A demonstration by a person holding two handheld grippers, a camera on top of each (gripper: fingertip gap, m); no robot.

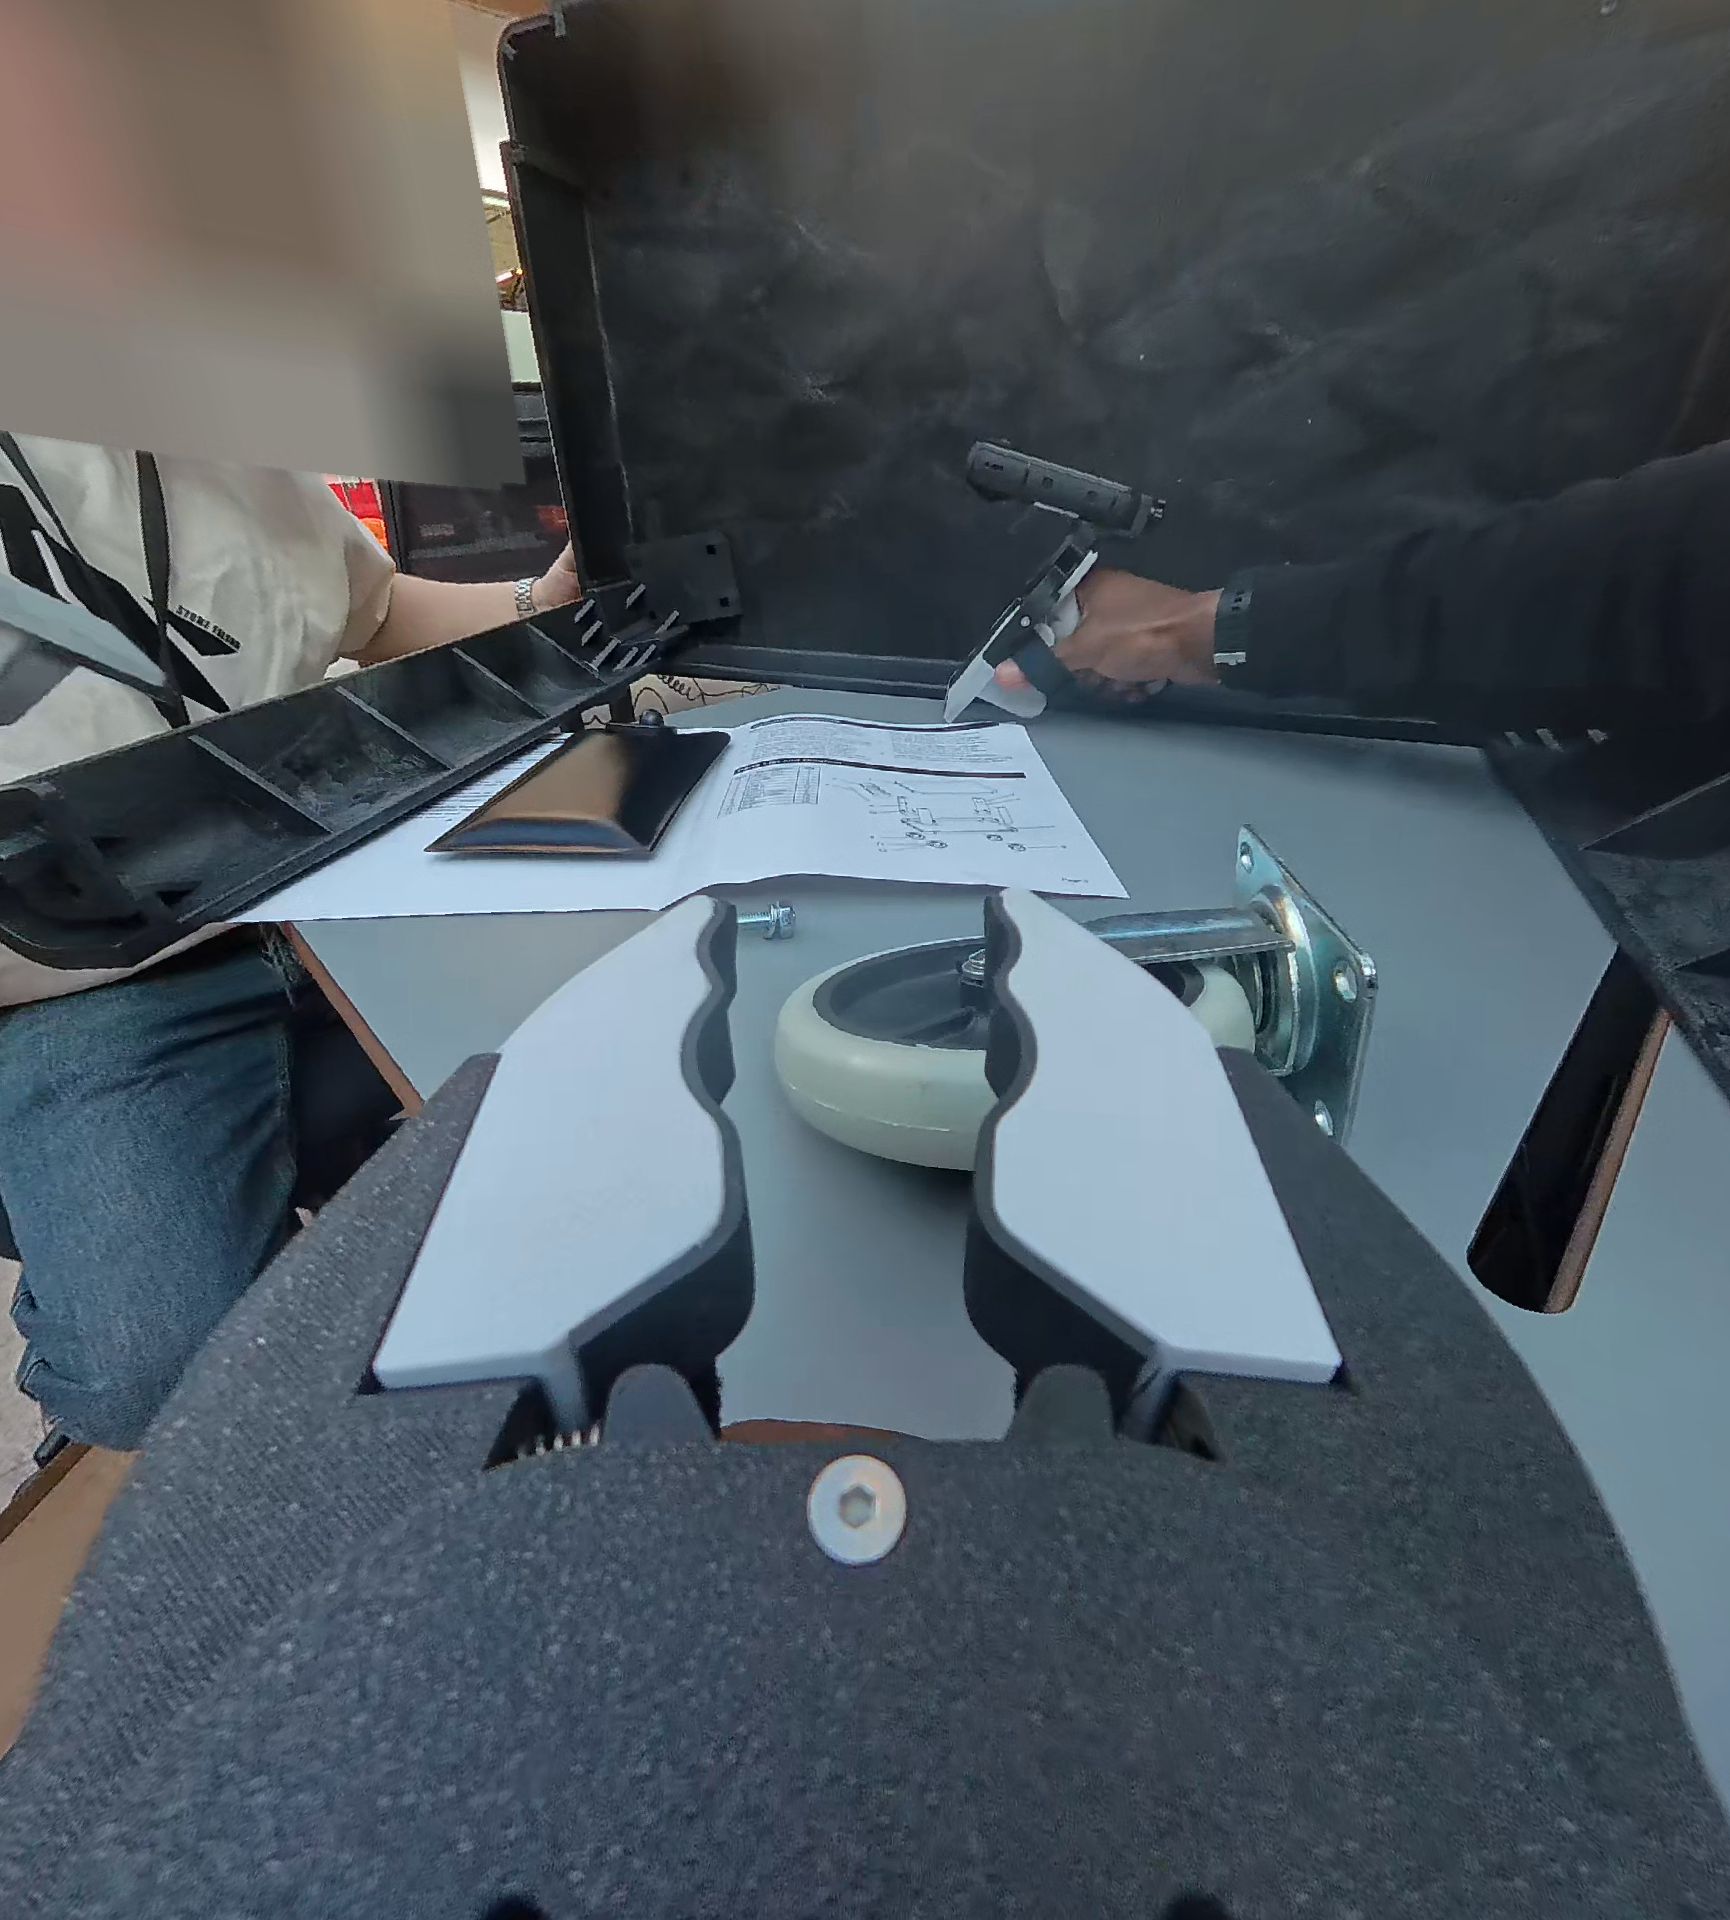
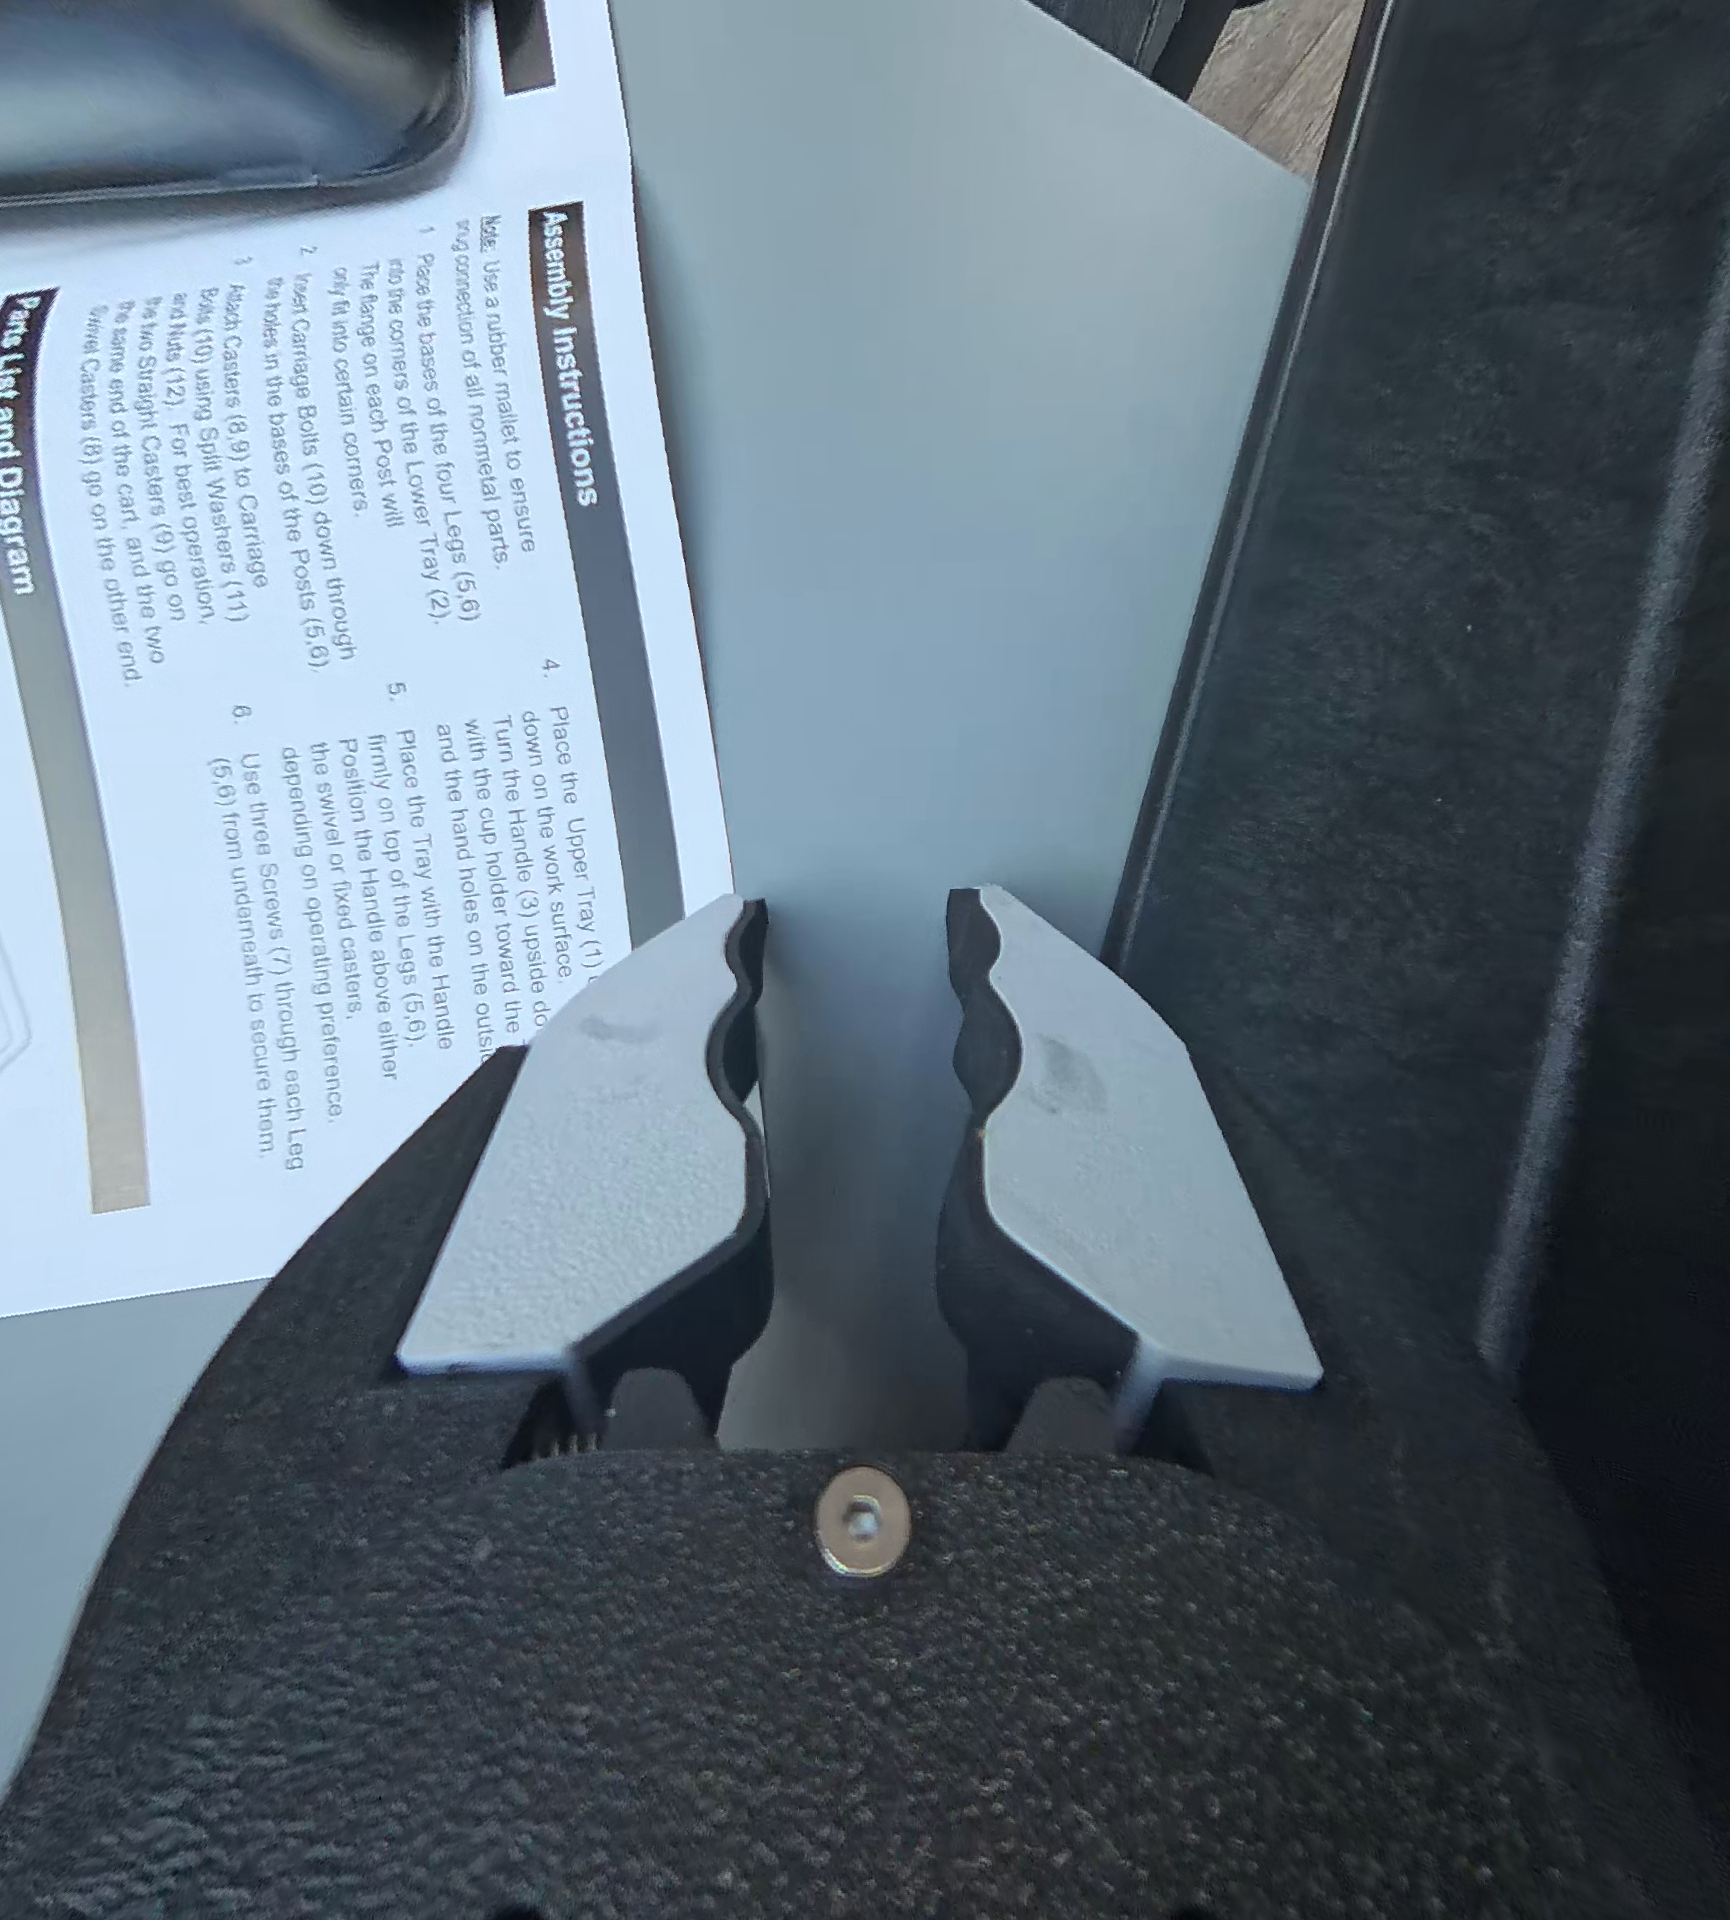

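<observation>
My left gripper [image 1: 859, 914] is open low over the grey table [image 1: 1339, 800]. A cream caster wheel [image 1: 882, 1060] with a zinc mounting plate [image 1: 1308, 966] lies on its side between and just beyond my fingers. The right finger [image 1: 1079, 1039] overlaps it and the left pad stands clear of it. A small bolt [image 1: 769, 921] lies past the left fingertip. My right gripper [image 2: 859, 902] is open and empty over bare table [image 2: 892, 520], between a printed sheet [image 2: 321, 831] and a black tray wall [image 2: 1463, 727]. It also shows in the left wrist view [image 1: 986, 681], in a black-sleeved hand.
The printed sheet [image 1: 871, 821] carries a glossy black plate [image 1: 580, 795]. A large black plastic tray [image 1: 1152, 312] stands on edge at the back, and a ribbed black rim [image 1: 269, 769] crosses the left. A seated person [image 1: 144, 644] is at the left. A dark part [image 1: 1723, 883] is at the right. The gap from one gripper's tips to the other's is roughly 50 centimetres. The small bolt [image 1: 769, 921] is closer to my left gripper, around 20 centimetres from its tips; the right tips are 30 centimetres off.
</observation>
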